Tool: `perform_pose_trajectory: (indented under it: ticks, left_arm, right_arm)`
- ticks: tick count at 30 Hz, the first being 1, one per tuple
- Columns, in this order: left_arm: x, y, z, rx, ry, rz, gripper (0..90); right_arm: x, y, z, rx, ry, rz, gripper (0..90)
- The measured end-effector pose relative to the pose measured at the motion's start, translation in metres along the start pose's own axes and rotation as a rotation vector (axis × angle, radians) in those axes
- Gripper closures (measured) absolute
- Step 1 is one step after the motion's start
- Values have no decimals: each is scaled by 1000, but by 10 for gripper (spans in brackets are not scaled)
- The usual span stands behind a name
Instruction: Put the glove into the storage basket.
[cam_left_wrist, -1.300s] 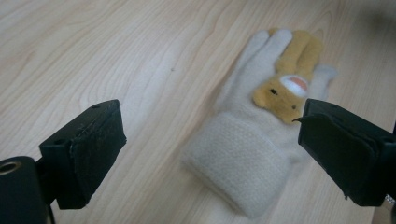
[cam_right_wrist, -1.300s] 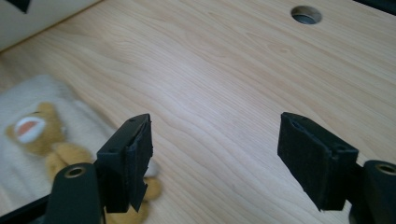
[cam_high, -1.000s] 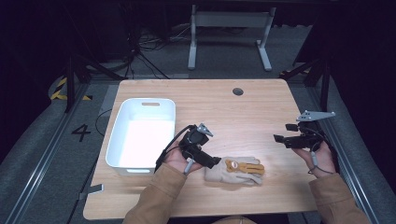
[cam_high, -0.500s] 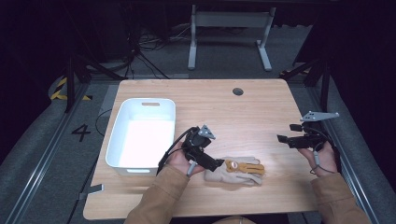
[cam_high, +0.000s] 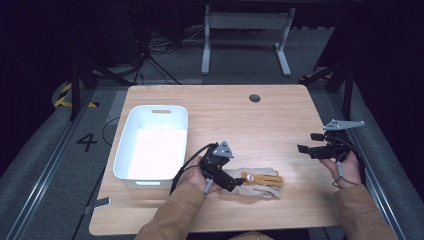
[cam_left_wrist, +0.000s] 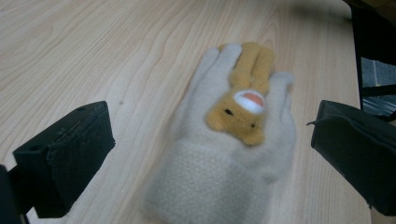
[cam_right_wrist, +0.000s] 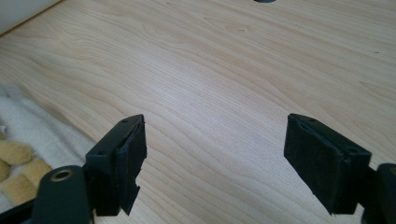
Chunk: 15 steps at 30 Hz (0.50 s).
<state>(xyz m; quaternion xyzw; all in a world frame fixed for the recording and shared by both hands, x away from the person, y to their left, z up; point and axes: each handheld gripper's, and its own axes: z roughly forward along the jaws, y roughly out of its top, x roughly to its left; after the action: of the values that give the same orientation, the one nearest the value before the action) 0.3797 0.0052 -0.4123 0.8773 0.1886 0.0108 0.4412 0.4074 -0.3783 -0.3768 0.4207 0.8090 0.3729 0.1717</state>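
Left gripper jaws spread wide, straddling cuff end of fuzzy cream knitted glove with tan animal face lying flat on table between them; likely lining up grasp. Right gripper also wide, empty, glove off beyond its left jaw. White rectangular plastic bin beside left gripper.

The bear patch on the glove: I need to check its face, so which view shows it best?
The left gripper view: the bear patch sits close between open tongs, eyes and muzzle visible. The high view shows only a small orange shape on the glove; the right gripper view catches its edge.
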Motion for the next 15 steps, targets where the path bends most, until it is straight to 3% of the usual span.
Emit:
perform_pose_trajectory:
  ticks: [5, 12, 15]
  left_arm:
    - [2, -7, 10, 11, -11, -8, 0]
    - [2, -12, 22, 43, -59, 39, 0]
    - [2, -14, 26, 47, -55, 49, 0]
  right_arm:
    - [-1, -1, 2, 2, 1, -1, 207]
    - [-3, -3, 5, 3, 9, 7, 201]
    - [-4, -4, 5, 5, 12, 3, 199]
